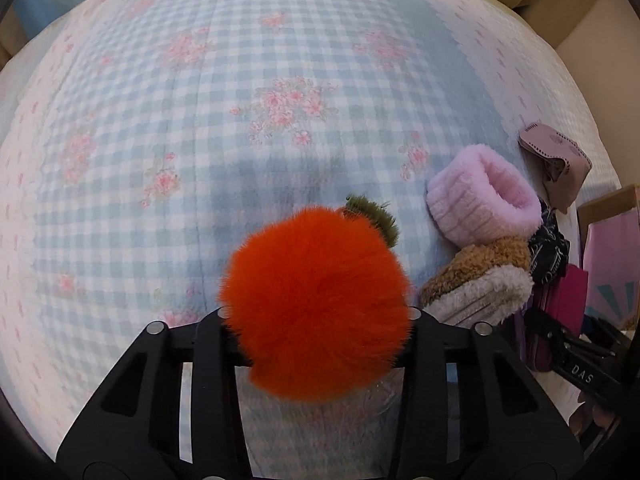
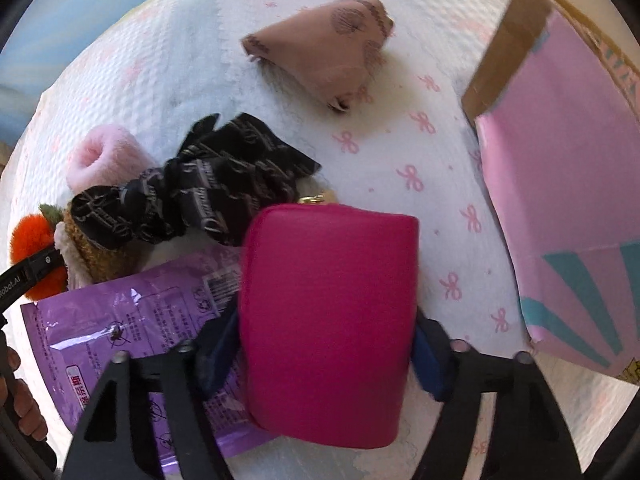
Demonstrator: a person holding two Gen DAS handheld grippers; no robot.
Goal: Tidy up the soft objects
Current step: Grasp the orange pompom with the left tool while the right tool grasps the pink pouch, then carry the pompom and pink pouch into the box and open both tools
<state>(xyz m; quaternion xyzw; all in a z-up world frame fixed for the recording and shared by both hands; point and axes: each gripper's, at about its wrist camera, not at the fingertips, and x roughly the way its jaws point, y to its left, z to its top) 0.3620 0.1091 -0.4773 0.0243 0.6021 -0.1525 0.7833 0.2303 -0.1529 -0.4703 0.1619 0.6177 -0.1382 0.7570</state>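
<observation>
In the left wrist view, the left gripper (image 1: 320,316) is clamped on a fluffy orange pompom (image 1: 316,300) at lower centre, held over the gingham floral bedspread (image 1: 200,100). At the right edge, a pink fleece cuff (image 1: 480,200) and a tan-and-cream fuzzy sock (image 1: 476,280) already sit bunched together.

In the right wrist view, the right gripper (image 2: 326,344) pinches a smooth magenta pouch (image 2: 328,320) at centre. A black printed scrunchie (image 2: 200,196), glossy purple packet (image 2: 132,320) and folded brown mask (image 2: 324,48) lie loose, so sorting looks partway done.

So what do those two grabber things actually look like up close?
Both are matte black plastic. The left gripper and right gripper have fingers with triangular cut-outs and silver pivot pins. The right one's pads are dark blue. White lettering marks their sides.
</observation>
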